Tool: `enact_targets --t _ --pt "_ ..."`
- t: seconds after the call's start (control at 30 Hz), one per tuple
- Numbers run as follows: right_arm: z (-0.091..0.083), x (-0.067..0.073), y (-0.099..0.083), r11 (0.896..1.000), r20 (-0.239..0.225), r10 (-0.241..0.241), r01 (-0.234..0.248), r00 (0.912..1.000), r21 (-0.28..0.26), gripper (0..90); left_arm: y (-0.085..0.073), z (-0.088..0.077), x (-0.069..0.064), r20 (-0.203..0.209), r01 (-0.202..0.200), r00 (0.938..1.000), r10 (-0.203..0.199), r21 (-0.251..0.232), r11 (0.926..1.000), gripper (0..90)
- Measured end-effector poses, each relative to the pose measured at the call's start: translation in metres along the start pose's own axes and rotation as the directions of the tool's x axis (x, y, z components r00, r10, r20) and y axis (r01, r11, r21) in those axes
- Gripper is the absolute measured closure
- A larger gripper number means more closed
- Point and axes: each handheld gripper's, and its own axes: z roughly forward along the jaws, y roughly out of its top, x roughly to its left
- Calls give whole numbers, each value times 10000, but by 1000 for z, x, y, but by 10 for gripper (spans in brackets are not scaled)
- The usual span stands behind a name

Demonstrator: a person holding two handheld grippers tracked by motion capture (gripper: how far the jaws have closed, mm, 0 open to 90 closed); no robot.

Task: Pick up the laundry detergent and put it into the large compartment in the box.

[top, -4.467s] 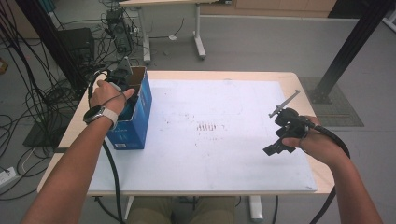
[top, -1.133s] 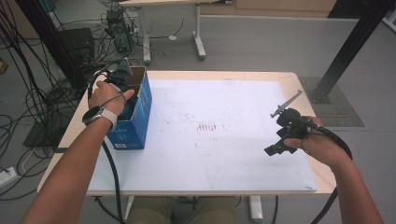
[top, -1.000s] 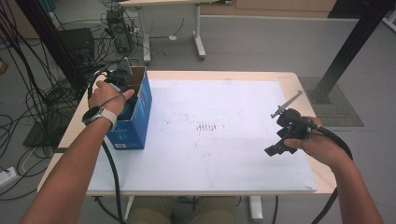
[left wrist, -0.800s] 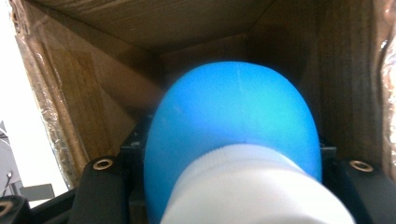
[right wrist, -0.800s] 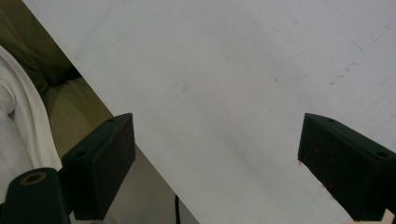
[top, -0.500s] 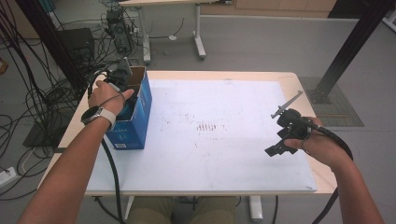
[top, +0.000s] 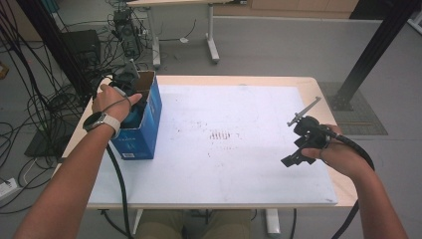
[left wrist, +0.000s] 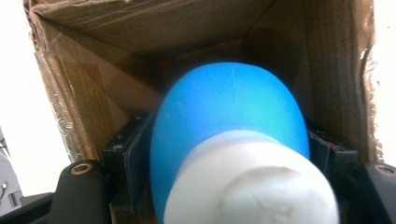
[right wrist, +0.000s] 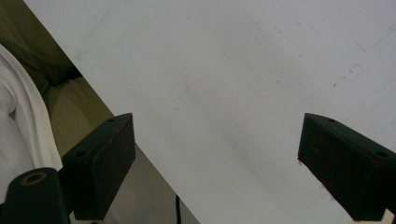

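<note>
boxes: 1 blue cardboard box [top: 141, 130] | bottles: 1 blue bottle [left wrist: 229, 116] | grippers: 2 | tables: 1

Even daylight; blurred, overexposed close-up.

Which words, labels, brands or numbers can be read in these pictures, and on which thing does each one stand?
No text can be read for certain.
Blue box: a line of pale print low on its side in the high view, too small and blurred to read.
White mat: faint reddish marks near its middle, not legible as letters.
Blue bottle with white cap, between the left gripper's jaws: no print on the side that shows.
</note>
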Motion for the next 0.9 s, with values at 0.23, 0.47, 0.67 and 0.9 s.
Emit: enact_targets --t 0.23,0.47,0.67,0.9 --pt "-1 0 -1 10000 4 7 -7 10000 6 113 1 -1 -2 -94 -225 9997 226 44 9997 272" --pt "-1 2 -2 10000 8 49 -49 10000 13 113 -1 -7 -2 -87 -382 9992 382 -42 9993 268" --pt "-1 3 0 10000 21 -9 9 10000 16 113 -4 -12 -1 7 -532 9986 532 -154 9985 262" --pt "-1 5 4 9999 8 -65 65 10000 97 113 -7 -22 2 64 -670 9977 673 -393 9970 186"
